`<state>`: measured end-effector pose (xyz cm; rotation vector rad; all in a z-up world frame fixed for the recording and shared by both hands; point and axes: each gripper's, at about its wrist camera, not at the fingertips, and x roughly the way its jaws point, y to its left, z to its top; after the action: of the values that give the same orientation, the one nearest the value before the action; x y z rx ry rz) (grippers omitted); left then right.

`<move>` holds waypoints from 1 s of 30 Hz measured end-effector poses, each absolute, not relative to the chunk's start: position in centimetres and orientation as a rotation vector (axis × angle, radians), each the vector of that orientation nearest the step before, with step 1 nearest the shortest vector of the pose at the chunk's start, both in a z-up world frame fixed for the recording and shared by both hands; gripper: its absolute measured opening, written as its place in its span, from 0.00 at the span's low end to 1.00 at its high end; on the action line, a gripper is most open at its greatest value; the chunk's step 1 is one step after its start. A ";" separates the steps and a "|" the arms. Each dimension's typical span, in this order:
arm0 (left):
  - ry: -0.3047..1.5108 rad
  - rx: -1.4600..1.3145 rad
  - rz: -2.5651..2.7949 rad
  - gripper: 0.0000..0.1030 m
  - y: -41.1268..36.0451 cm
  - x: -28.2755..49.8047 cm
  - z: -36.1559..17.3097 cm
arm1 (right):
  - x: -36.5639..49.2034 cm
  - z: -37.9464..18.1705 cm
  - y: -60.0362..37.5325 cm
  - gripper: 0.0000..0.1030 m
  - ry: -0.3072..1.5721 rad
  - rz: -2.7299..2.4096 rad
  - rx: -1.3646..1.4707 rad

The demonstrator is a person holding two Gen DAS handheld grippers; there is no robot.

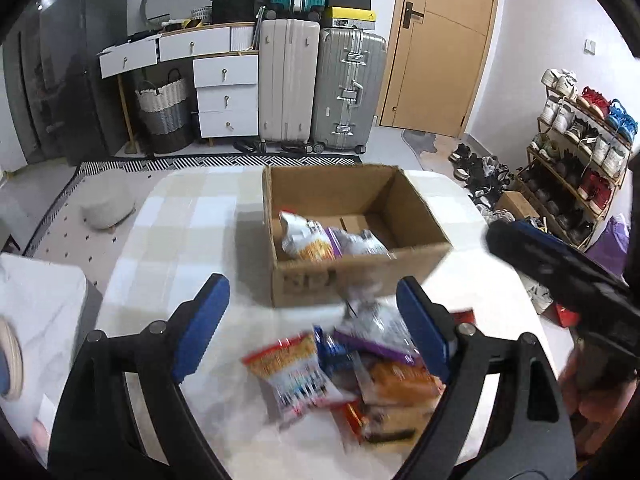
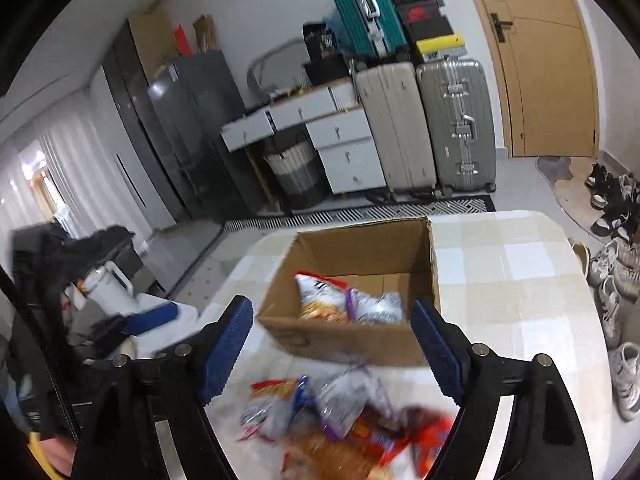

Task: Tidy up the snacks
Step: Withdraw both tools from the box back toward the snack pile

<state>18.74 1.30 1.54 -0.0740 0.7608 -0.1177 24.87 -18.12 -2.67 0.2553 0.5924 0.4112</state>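
An open cardboard box [image 1: 416, 208] stands on the checked table [image 1: 192, 216]; it also shows in the right wrist view [image 2: 360, 248]. Two snack packets [image 1: 320, 240] lie inside it, seen too from the right wrist [image 2: 344, 300]. A blurred pile of snack packets [image 1: 344, 372] lies on the table in front of the box, also in the right wrist view [image 2: 344, 416]. My left gripper [image 1: 312, 312] is open and empty above the pile. My right gripper [image 2: 332, 340] is open and empty above the pile; its body shows at the right of the left wrist view [image 1: 560, 272].
Suitcases [image 1: 320, 88], a white drawer unit [image 1: 224, 92] and a woven basket [image 1: 164, 108] stand against the far wall. A shoe rack [image 1: 580, 148] and loose shoes [image 2: 616, 272] are right of the table. A white unit [image 1: 36, 320] stands at the left.
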 end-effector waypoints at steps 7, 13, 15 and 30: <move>0.702 -0.087 -0.100 0.91 1.2 10.6 1.7 | 13.8 -1.1 -19.0 0.81 0.433 0.395 0.249; 0.611 -0.074 -0.092 0.99 1.1 4.7 3.2 | 8.1 -0.9 -19.7 0.91 0.376 0.396 0.247; 0.581 -0.058 -0.081 0.99 1.1 3.0 3.5 | 7.2 -1.0 -19.8 0.91 0.369 0.391 0.245; 0.567 -0.026 -0.143 0.99 2.4 -1.2 -1.4 | 0.8 -5.8 -20.3 0.98 0.310 0.385 0.141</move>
<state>-1.19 2.41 -1.42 -0.0264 0.5665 -0.1428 0.76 -20.27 -5.80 0.1408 0.3103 0.3850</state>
